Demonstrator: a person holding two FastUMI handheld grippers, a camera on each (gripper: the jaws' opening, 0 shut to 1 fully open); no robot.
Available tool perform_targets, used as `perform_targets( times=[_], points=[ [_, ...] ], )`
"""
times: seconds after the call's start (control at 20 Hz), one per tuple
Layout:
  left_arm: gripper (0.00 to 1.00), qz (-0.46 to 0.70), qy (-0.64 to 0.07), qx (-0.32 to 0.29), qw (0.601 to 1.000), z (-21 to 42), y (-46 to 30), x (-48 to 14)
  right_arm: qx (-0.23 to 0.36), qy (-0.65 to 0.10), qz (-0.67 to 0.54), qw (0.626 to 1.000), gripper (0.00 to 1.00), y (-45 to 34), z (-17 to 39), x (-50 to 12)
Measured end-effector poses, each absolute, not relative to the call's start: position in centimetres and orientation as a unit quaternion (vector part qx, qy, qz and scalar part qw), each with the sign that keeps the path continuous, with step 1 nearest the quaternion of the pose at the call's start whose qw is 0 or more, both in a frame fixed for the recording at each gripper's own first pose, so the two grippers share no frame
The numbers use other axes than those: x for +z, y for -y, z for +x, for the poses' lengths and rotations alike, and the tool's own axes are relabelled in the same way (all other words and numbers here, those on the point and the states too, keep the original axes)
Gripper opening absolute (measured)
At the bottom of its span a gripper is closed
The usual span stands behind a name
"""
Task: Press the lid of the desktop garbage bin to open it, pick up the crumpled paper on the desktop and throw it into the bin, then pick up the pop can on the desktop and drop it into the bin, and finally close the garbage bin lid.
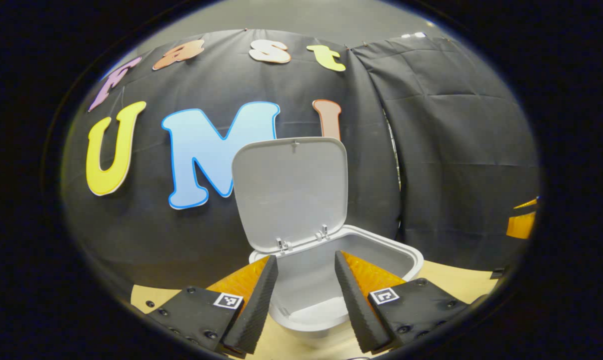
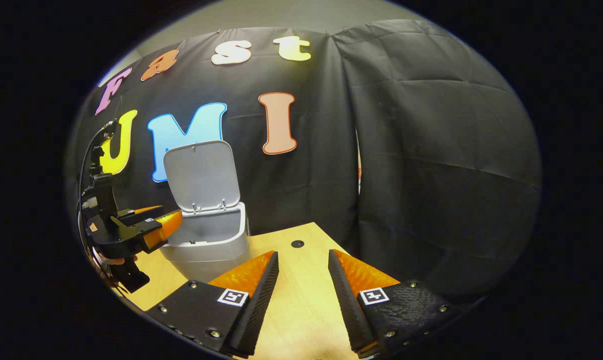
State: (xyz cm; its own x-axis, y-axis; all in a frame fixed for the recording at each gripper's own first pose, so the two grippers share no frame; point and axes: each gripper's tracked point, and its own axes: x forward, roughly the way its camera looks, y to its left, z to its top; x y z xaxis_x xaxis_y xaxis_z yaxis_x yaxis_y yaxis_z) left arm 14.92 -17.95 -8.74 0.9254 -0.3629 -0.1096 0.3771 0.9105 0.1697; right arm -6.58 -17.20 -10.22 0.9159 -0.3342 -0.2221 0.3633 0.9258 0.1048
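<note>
Both tools are spread and empty, my left tool [image 1: 305, 295] hovering at the open bin [image 1: 411, 260], its lid [image 1: 289, 190] upright, my right tool [image 2: 302, 295] over the counter [image 2: 301, 310]; nudging the rim could tip the light bin.

Both the left gripper [image 1: 305, 262] and right gripper [image 2: 303, 257] hold their fingers apart.

The garbage bin [image 1: 381, 250] and its raised lid [image 1: 289, 192] are pale grey, the desktop [image 2: 301, 295] light wood-grained.
</note>
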Motion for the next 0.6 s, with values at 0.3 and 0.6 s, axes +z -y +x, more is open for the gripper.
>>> perform_targets(
  times=[0.3,0.6],
  points=[
    [0.77,0.076,-0.039,-0.148,0.985,13.6,12.9,-8.0,-0.137,-0.112,0.065,0.982,0.66,14.2,-4.8,-11.0],
    [0.77,0.049,-0.047,-0.077,0.995,11.7,4.8,-7.2,-0.070,-0.125,0.060,0.988,0.66,9.5,-2.3,-11.9]
  ],
)
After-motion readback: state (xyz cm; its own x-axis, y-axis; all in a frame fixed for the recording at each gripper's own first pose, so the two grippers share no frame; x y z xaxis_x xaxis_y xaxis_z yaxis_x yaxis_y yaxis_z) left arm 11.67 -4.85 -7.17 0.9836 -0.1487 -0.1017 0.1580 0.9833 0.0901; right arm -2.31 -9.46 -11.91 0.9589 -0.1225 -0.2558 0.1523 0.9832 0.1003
